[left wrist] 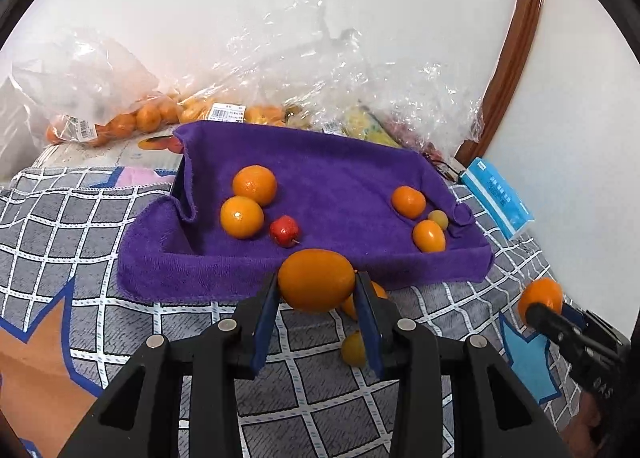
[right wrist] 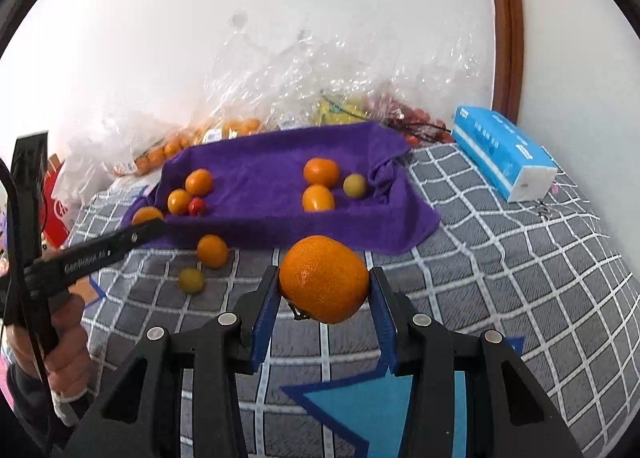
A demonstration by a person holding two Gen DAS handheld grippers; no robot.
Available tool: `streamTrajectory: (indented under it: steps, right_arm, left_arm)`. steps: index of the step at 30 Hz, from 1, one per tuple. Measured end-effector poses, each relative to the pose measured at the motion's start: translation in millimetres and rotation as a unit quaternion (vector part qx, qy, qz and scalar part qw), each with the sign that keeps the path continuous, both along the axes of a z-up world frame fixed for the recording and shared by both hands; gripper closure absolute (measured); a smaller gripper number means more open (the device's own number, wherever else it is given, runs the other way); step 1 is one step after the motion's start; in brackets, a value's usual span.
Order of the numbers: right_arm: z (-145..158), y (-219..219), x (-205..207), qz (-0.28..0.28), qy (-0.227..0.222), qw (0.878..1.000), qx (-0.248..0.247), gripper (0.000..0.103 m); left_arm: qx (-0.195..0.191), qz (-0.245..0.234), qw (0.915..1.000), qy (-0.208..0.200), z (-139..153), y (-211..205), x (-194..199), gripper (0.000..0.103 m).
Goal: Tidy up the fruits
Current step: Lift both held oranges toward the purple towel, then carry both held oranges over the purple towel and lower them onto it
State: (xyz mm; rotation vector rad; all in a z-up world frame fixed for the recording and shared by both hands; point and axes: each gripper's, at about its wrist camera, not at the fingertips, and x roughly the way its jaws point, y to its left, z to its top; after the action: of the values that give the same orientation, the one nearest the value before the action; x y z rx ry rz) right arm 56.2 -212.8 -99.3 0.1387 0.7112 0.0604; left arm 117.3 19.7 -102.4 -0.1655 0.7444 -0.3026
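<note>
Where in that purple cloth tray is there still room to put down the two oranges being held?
The middle of the purple towel tray lies bare, between the left cluster with the small red fruit and the right cluster around the yellow-green fruit. Both ends are crowded. The checked blanket on the right is also free.

The left claw [left wrist: 316, 290] points forward, its two blue-padded fingers [left wrist: 266, 322] closed on a smooth orange [left wrist: 316, 280]. The right claw [right wrist: 324, 290] is likewise clamped on a dimpled orange [right wrist: 324, 278]. In the right wrist view, the person's left hand [right wrist: 66, 342] grips its claw's handle.
</note>
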Motion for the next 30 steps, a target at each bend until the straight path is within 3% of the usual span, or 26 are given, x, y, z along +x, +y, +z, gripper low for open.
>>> streamTrajectory:
  steps: [8, 20, 30]
  right_arm:
    - [9, 1, 8, -0.012, -0.009, 1.000, -0.006, 0.059]
    - [43, 9, 19, -0.003, -0.037, 0.999, -0.002, 0.059]
    - [66, 19, 30, 0.027, -0.064, 0.998, 0.001, 0.059]
  left_arm:
    - [-0.021, -0.002, 0.9998, -0.008, 9, 5, -5, 0.067]
    - [-0.021, 0.020, 0.9995, -0.015, 18, 13, -5, 0.067]
    - [-0.052, 0.040, 0.9975, -0.025, 54, 37, -8, 0.067]
